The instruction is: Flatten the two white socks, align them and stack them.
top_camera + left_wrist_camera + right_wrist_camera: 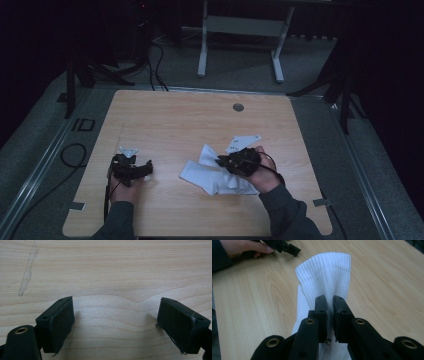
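Observation:
A white ribbed sock (210, 172) lies on the wooden table (200, 120), right of centre near the front. My right gripper (222, 161) is shut on it. In the right gripper view the jaws pinch a fold of the sock (325, 280), and its ribbed cuff fans out beyond my right gripper (330, 300). My left gripper (147, 167) rests low over bare wood at the front left, held in a hand. In the left gripper view my left gripper (115, 312) stands wide open, with only wood grain between its pads (61, 323).
A round grommet (238, 107) sits near the table's far edge. A pale scratch (27, 272) marks the wood ahead of the left gripper. Table legs (240, 45) and cables (155, 65) stand on the floor beyond. The far half of the tabletop is bare wood.

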`<act>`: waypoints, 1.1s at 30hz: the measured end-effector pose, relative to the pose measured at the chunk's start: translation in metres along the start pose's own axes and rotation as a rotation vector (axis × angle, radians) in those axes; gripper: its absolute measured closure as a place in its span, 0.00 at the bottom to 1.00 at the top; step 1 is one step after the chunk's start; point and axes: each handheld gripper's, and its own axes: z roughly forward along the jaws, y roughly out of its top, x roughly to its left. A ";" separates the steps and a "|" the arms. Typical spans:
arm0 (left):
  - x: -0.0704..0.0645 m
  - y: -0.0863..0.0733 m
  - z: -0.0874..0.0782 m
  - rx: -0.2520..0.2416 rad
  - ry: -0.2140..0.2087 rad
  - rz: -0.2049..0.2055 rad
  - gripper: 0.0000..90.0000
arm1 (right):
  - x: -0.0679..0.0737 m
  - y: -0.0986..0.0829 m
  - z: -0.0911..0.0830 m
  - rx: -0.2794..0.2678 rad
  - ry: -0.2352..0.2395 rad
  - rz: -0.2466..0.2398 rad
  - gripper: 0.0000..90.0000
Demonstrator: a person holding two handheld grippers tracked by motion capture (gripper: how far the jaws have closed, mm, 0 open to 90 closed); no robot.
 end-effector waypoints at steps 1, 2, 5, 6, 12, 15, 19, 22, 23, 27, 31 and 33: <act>0.000 0.000 0.000 -0.001 0.000 0.000 0.16 | 0.002 0.000 0.004 0.003 0.004 0.008 0.92; 0.000 0.000 0.000 -0.001 0.000 0.000 0.16 | 0.003 0.000 0.008 0.005 0.010 0.014 0.92; 0.000 0.000 0.000 -0.001 -0.001 0.001 0.16 | 0.005 -0.001 0.019 0.018 0.011 0.039 0.92; 0.000 0.000 0.000 -0.001 -0.001 0.001 0.16 | 0.005 -0.001 0.023 0.023 0.011 0.048 0.92; 0.000 0.000 0.000 -0.001 0.000 0.001 0.16 | 0.011 -0.003 0.043 0.063 -0.007 0.076 0.92; 0.000 0.000 0.000 -0.001 0.000 0.001 0.16 | 0.013 -0.005 0.054 0.082 -0.001 0.089 0.92; 0.000 0.000 0.000 -0.001 0.000 0.001 0.16 | 0.015 -0.005 0.066 0.103 -0.002 0.107 0.92; 0.000 0.000 0.000 -0.001 0.000 0.001 0.16 | 0.017 -0.006 0.076 0.119 -0.010 0.107 0.92; 0.000 0.000 0.000 -0.001 0.000 0.001 0.16 | 0.018 -0.007 0.080 0.125 -0.017 0.109 0.92; 0.000 0.000 0.000 -0.001 0.000 0.001 0.16 | 0.022 -0.009 0.091 0.152 -0.035 0.110 0.92; 0.000 0.000 0.000 0.000 0.000 0.002 0.16 | 0.023 -0.011 0.099 0.168 -0.045 0.111 0.92; 0.000 0.000 0.000 0.000 0.000 0.002 0.16 | 0.024 -0.011 0.103 0.178 -0.044 0.120 0.92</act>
